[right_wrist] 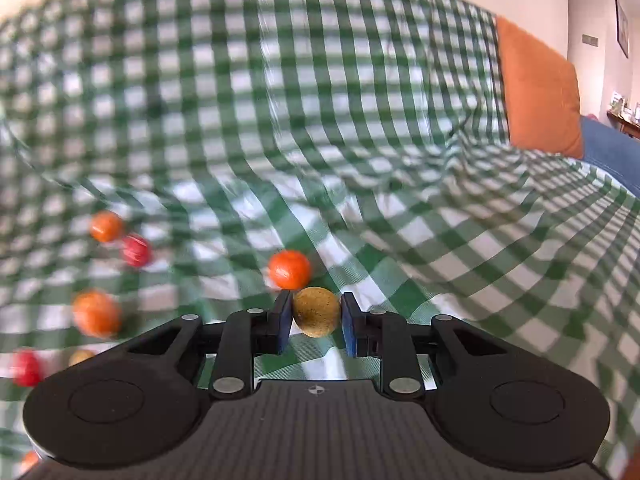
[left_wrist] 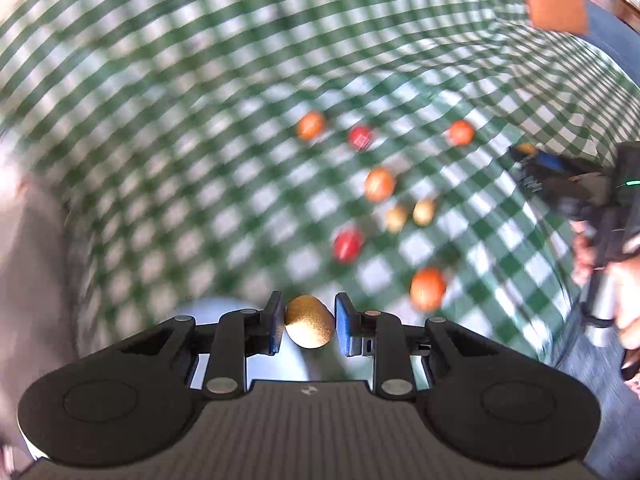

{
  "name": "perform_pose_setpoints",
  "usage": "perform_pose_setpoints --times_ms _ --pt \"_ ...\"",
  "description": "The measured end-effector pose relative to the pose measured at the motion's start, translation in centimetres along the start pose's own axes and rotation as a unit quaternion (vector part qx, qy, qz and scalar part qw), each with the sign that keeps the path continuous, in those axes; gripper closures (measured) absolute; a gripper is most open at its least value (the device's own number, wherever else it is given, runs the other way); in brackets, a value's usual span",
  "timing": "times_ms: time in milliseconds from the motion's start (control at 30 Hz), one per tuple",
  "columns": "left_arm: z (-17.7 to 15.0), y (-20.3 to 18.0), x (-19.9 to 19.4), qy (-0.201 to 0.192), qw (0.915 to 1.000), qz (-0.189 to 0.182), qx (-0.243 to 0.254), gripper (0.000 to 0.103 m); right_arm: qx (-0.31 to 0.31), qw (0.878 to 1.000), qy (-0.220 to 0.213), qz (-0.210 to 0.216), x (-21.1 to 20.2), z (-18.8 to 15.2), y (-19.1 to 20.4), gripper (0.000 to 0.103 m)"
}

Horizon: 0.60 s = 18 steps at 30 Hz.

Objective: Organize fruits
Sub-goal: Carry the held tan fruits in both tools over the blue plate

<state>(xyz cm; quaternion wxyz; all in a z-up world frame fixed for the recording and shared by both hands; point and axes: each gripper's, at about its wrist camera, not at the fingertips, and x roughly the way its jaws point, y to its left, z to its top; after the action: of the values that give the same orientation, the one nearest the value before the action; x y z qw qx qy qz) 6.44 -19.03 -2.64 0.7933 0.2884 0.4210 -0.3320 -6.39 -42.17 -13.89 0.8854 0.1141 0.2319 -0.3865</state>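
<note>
In the left wrist view my left gripper [left_wrist: 309, 323] is shut on a brown kiwi [left_wrist: 309, 322], held above the green checked cloth [left_wrist: 160, 120]. Beyond it several fruits lie loose: an orange one [left_wrist: 427, 289], a red one [left_wrist: 347, 245], two more kiwis [left_wrist: 423, 212] and others further back. In the right wrist view my right gripper [right_wrist: 316, 314] is shut on another brown kiwi [right_wrist: 317, 311], lifted off the cloth [right_wrist: 360, 120]. An orange fruit [right_wrist: 289, 269] lies just behind it. The right gripper [left_wrist: 520, 152] also shows at the right edge of the left view, holding its fruit.
An orange cushion [right_wrist: 538, 88] leans at the back right, with blue fabric [right_wrist: 612, 152] beside it. More orange fruits [right_wrist: 96, 314] and red fruits [right_wrist: 136, 250] lie at the left. A pale rounded object [left_wrist: 224, 312] shows under the left gripper. A person's hand [left_wrist: 624, 280] holds the right tool.
</note>
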Motion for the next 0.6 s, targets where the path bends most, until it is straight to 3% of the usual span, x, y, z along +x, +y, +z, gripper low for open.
perform_pose_setpoints --times_ms 167,333,467,600 --pt "-6.2 2.4 -4.3 0.035 0.9969 0.018 -0.069 0.074 -0.008 0.994 0.000 0.110 -10.8 0.2 1.0 0.076" --pt "-11.8 4.3 -8.2 0.027 0.9931 0.017 -0.113 0.074 -0.049 0.978 0.023 0.200 -20.3 -1.6 3.7 0.076" --pt "-15.1 4.7 -10.4 0.013 0.9898 0.024 -0.140 0.074 -0.066 0.960 0.042 0.269 -25.1 -2.6 6.9 0.076" --pt "-17.5 5.5 -11.8 -0.001 0.9854 0.008 -0.170 0.074 -0.123 0.947 0.033 0.295 -28.5 -2.9 10.3 0.076"
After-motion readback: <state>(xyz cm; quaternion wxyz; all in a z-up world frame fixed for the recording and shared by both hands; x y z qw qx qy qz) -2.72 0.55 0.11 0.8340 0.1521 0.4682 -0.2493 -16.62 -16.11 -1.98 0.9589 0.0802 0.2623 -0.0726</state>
